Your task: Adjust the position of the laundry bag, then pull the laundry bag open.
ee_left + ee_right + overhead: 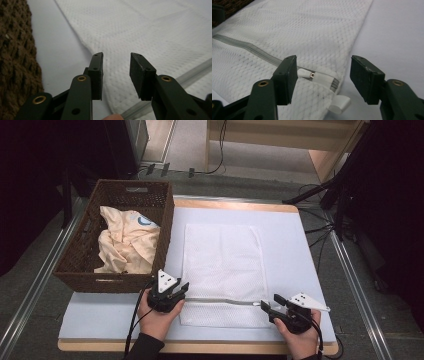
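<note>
High view, mesh laundry bag (222, 270): lies flat on the pale mat (290, 245), zipper edge toward the person, zipper (220, 301) running between the two grippers.
High view, basket (75, 265): wicker, at the mat's left, just beside the bag; a cream garment (125, 245) is crumpled inside it, not in the bag.
High view, left gripper (177, 291): at the bag's near-left corner, over the zipper's left end.
High view, right gripper (266, 307): at the near-right corner, by the zipper's right end.

Left gripper view, left gripper (116, 72): jaws parted, nothing between the pads; mesh below them, grey zipper tape (185, 77) crossing at lower right. Basket weave (15, 57) at far left.

Right gripper view, right gripper (323, 80): jaws wide, pads clear of everything. The zipper slider (312, 75) and its white pull tab (339, 105) sit between and below the jaws, untouched.
Right gripper view, zipper line (249, 48): teeth look joined along the visible stretch; I cannot tell whether any part stands open.

Judgement, done: bag spread flat, both grippers stationed at the zipper's ends, neither gripping.
Judgement, left: seize the pull, steady the opposite corner, open the bag, then move the garment from basket to bag. Most of the work appears ahead.
</note>
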Action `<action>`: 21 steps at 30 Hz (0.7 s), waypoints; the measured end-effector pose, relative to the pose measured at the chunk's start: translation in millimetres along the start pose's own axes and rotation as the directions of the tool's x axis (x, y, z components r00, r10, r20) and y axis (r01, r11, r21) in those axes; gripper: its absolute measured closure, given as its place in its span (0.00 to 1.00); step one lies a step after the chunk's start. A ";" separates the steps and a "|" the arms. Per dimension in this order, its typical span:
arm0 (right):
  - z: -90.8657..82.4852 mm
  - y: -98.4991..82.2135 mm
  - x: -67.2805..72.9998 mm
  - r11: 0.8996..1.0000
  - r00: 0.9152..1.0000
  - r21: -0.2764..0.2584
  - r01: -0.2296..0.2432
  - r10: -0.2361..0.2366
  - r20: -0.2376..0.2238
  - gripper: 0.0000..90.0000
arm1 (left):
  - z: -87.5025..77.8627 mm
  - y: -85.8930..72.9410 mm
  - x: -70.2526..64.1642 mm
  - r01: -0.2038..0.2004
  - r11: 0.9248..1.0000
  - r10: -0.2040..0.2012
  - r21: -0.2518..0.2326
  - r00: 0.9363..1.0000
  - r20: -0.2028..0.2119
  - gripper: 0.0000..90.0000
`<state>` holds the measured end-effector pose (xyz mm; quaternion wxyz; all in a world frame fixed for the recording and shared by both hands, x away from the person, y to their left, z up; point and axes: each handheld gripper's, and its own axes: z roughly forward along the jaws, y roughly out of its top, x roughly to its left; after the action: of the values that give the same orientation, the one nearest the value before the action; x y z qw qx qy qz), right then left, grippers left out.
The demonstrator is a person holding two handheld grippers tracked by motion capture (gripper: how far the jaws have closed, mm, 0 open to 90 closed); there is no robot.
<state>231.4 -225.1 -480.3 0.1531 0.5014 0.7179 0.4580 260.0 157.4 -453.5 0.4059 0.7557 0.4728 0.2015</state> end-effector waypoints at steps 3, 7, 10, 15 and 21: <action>-6.3 -0.2 -4.0 1.000 1.000 0.005 -0.017 0.017 0.004 0.38 | -3.6 1.7 -6.2 -0.018 1.000 0.018 -0.007 0.999 0.031 0.67; -13.1 -2.0 -7.0 1.000 1.000 0.011 -0.008 0.008 0.003 0.35 | -4.6 6.2 -19.2 -0.045 0.998 0.048 -0.037 0.994 0.096 0.66; -16.0 -3.7 -9.0 1.000 1.000 0.019 -0.016 0.016 -0.005 0.30 | -2.4 8.2 -32.0 -0.057 0.997 0.062 -0.043 0.989 0.136 0.65; -17.5 -3.7 -9.5 0.999 1.000 0.035 -0.005 0.006 -0.018 0.26 | 5.0 11.4 -52.2 -0.089 0.995 0.094 -0.035 0.978 0.188 0.65; -16.8 -3.4 -8.2 0.999 0.999 0.045 0.001 0.000 -0.042 0.32 | 14.2 12.4 -67.9 -0.101 0.995 0.101 -0.013 0.970 0.220 0.67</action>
<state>221.6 -240.9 -476.0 0.1269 0.4948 0.7312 0.4521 244.6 89.0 -446.4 0.4458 0.7961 0.3855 0.1371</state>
